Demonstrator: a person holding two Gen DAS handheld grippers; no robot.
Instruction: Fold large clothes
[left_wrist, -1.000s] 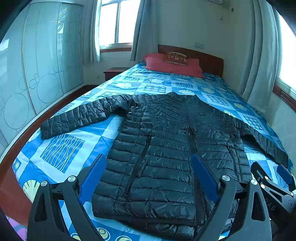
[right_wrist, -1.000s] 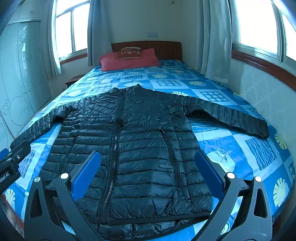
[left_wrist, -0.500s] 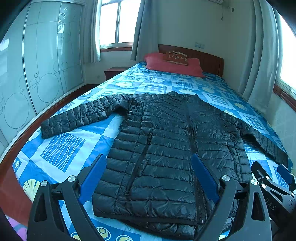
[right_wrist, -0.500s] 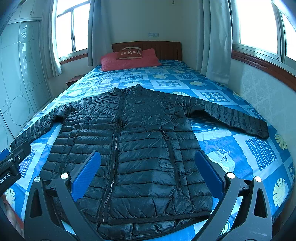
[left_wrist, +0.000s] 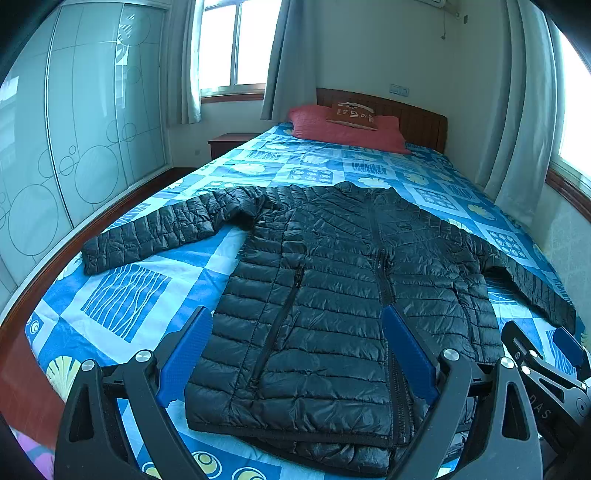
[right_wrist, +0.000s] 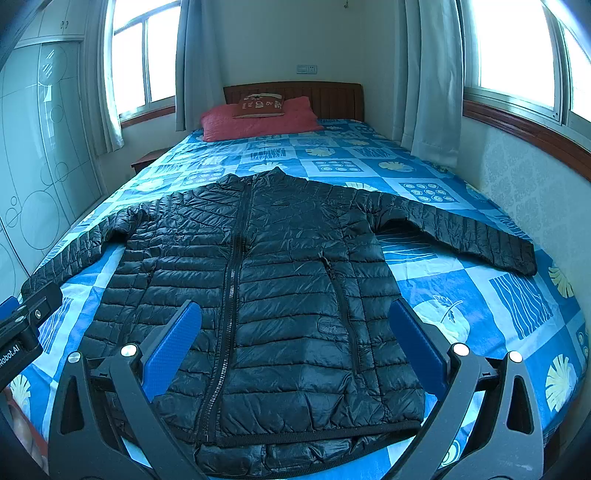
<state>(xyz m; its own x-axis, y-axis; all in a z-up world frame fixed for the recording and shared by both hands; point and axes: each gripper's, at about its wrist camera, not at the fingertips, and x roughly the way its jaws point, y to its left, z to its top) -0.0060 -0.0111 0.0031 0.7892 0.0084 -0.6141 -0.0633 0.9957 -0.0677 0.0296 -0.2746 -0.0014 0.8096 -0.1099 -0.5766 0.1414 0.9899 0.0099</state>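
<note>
A black quilted puffer jacket lies flat and zipped on the bed, front up, both sleeves spread out to the sides; it also shows in the right wrist view. My left gripper is open and empty, held above the jacket's lower left hem. My right gripper is open and empty, above the lower right hem. The right gripper's tip shows at the right edge of the left wrist view.
The bed has a blue patterned sheet, red pillows and a wooden headboard. A glass wardrobe stands on the left, a nightstand beside the bed, curtains and a wall on the right.
</note>
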